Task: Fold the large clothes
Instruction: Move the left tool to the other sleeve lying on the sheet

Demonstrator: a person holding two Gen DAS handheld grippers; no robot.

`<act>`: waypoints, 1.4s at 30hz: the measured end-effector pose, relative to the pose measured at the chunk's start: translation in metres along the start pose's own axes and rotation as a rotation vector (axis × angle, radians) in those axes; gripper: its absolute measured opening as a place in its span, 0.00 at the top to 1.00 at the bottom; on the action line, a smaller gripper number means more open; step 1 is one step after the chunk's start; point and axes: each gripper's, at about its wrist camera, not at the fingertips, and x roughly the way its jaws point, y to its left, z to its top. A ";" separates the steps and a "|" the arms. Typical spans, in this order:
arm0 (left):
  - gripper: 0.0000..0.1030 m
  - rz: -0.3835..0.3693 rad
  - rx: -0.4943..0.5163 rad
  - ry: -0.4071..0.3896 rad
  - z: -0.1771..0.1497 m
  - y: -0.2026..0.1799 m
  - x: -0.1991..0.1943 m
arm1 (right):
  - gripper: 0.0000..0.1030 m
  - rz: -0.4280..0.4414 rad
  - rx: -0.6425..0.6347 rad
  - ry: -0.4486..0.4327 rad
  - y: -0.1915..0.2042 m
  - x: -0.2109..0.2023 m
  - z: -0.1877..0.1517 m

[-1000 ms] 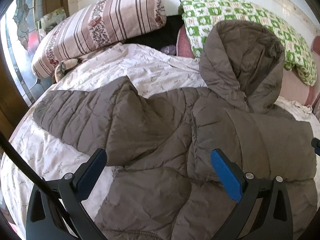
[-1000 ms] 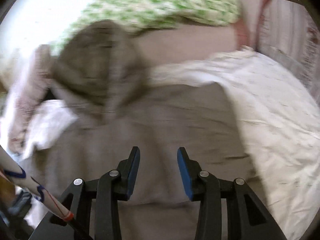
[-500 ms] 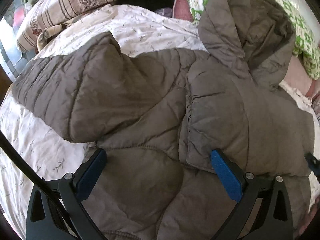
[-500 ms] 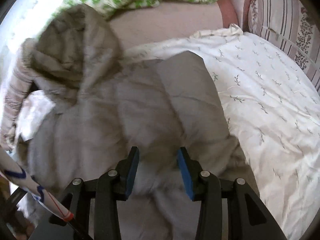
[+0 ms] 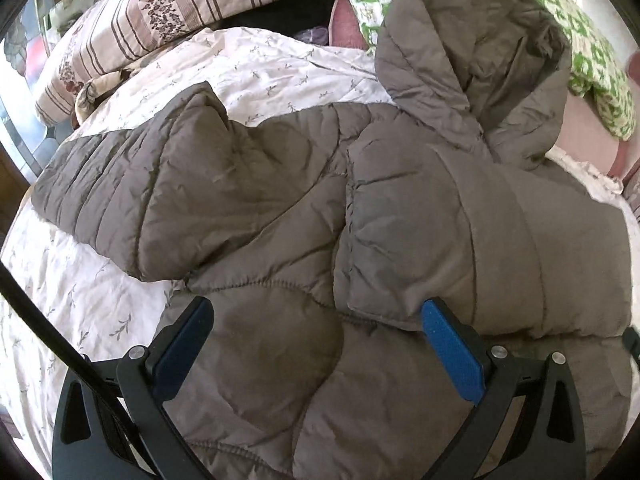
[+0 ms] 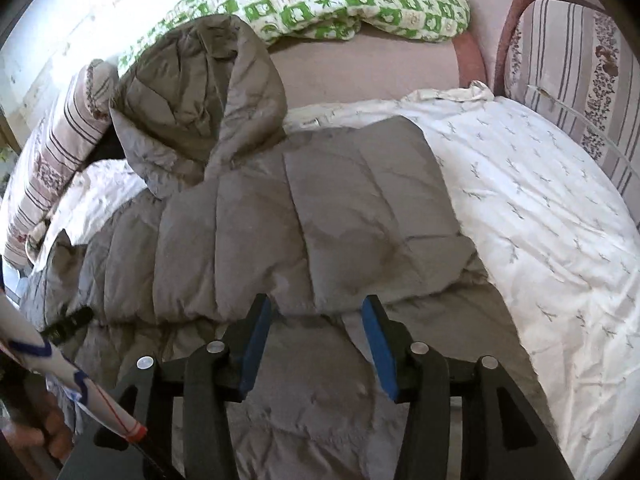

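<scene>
Left wrist view: camera sits behind the left gripper (image 5: pixel 316 344), looking steeply down and forward across the bed (image 5: pixel 72 304) toward its far end, close above the jacket (image 5: pixel 280 208). Striped pillow (image 5: pixel 160 12) lies far left, green patterned quilt (image 5: pixel 588 52) far right.

Right wrist view: camera sits behind the right gripper (image 6: pixel 316 332), same heading, close above the jacket's right half. Shared between views: jacket hood (image 6: pixel 200 92), folded right sleeve (image 6: pixel 320 220), green quilt, striped pillow.
</scene>
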 end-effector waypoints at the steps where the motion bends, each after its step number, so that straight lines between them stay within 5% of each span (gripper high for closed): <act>1: 0.00 0.001 0.005 0.008 -0.001 0.000 0.004 | 0.50 -0.004 -0.001 -0.001 0.001 0.004 0.000; 7: 0.00 0.007 0.044 0.015 0.000 -0.005 0.013 | 0.50 -0.024 -0.009 0.136 0.003 0.040 -0.007; 15: 0.00 -0.062 0.012 -0.116 0.017 0.019 -0.021 | 0.44 -0.010 -0.064 0.127 0.014 0.039 -0.011; 21: 0.00 -0.022 -0.131 -0.170 0.039 0.087 -0.032 | 0.41 -0.015 -0.080 0.134 0.015 0.042 -0.015; 35: 0.00 0.147 -0.409 -0.113 0.036 0.284 0.006 | 0.25 -0.060 -0.186 0.142 0.033 0.053 -0.020; 42: 0.00 0.069 -0.538 -0.087 0.035 0.339 0.022 | 0.23 -0.043 -0.173 0.148 0.031 0.056 -0.018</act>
